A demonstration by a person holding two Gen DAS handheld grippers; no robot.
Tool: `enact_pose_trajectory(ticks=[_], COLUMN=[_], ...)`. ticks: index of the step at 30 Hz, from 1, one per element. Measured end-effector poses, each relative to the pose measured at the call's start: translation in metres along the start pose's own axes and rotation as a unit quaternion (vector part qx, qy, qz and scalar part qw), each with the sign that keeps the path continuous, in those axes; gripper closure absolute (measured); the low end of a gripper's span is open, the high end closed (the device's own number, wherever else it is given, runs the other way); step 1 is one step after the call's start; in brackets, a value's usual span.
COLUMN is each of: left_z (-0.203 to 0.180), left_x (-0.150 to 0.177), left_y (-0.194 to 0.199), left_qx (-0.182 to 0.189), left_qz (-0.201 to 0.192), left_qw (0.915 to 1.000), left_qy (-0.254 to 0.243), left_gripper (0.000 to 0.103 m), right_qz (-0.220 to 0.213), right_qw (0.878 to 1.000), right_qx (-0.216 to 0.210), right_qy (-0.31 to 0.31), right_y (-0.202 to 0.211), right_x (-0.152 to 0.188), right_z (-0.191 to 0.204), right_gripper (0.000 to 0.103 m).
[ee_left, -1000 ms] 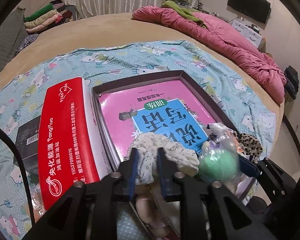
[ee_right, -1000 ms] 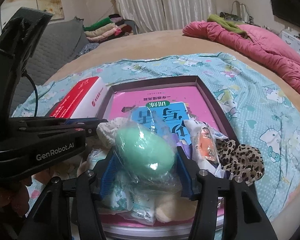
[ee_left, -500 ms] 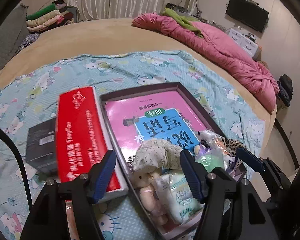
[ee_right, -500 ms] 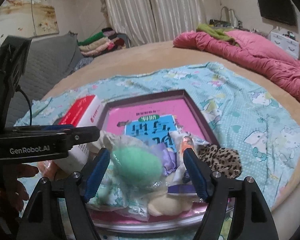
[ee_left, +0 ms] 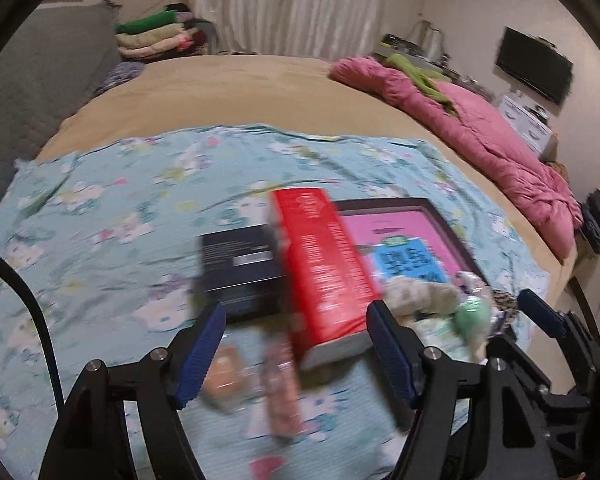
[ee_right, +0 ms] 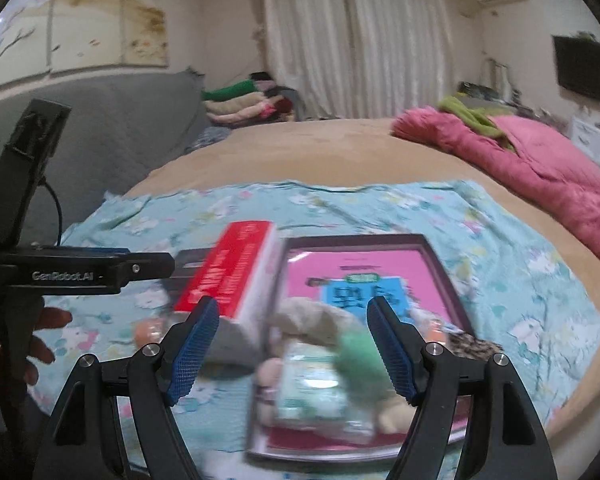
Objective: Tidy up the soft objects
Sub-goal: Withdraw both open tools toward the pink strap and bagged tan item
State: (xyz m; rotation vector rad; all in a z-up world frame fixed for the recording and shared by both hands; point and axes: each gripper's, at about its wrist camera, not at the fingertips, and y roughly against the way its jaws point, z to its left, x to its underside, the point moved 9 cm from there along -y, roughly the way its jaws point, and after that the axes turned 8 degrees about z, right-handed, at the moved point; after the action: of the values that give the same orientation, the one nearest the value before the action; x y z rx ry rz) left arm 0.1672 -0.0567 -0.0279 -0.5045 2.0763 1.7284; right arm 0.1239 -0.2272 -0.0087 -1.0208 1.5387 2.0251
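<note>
A dark shallow tray (ee_left: 424, 202) (ee_right: 356, 237) holding a pink book lies on the teal cartoon blanket. At its near end sits a pile of soft things: a cream plush (ee_left: 420, 294) (ee_right: 312, 316), a green ball in plastic (ee_left: 474, 314) (ee_right: 358, 354), a tissue pack (ee_right: 312, 392) and a leopard-print piece (ee_right: 472, 346). My left gripper (ee_left: 296, 340) hovers over the red tissue box (ee_left: 324, 264), its jaws opening with nothing gripped. My right gripper (ee_right: 292, 332) hangs open above the pile, touching nothing.
A black box (ee_left: 240, 268) lies left of the red box, and blurred orange and pink packets (ee_left: 224, 368) lie on the blanket near me. A pink quilt (ee_right: 540, 168) runs along the right; folded clothes (ee_left: 156, 38) are stacked at the back. A hand (ee_right: 40, 332) holds the left gripper.
Both grippers opened, letting go of the cream plush and the green ball in the tray, then pulled back and up. The left one swung left over the red box.
</note>
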Motion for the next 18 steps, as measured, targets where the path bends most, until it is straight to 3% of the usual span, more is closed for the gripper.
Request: enact_pose_trajectory(ticks=[7, 13, 18], left_z=[0.059, 0.078, 0.084], left_x=[0.022, 0.04, 0.053], left_y=[-0.002, -0.023, -0.047], left_qx=[-0.014, -0.006, 0.016], left_qz=[0.014, 0.032, 0.05], left_qw=[0.9988, 0.997, 0.9941], left_qy=[0.046, 0.071, 0.095], left_gripper=[0.031, 0.031, 0.031], right_qz=[0.072, 0.133, 0.169], right_qw=[0.993, 0.986, 0.983], right_qx=[-0.082, -0.096, -0.076], right_qy=[-0.041, -0.028, -0.011], right_y=[-0.03, -0.063, -0.095], right_x=[0.016, 0.043, 0.064], right_z=[0.052, 0.091, 0.107], right_gripper=[0.025, 0.025, 0.025])
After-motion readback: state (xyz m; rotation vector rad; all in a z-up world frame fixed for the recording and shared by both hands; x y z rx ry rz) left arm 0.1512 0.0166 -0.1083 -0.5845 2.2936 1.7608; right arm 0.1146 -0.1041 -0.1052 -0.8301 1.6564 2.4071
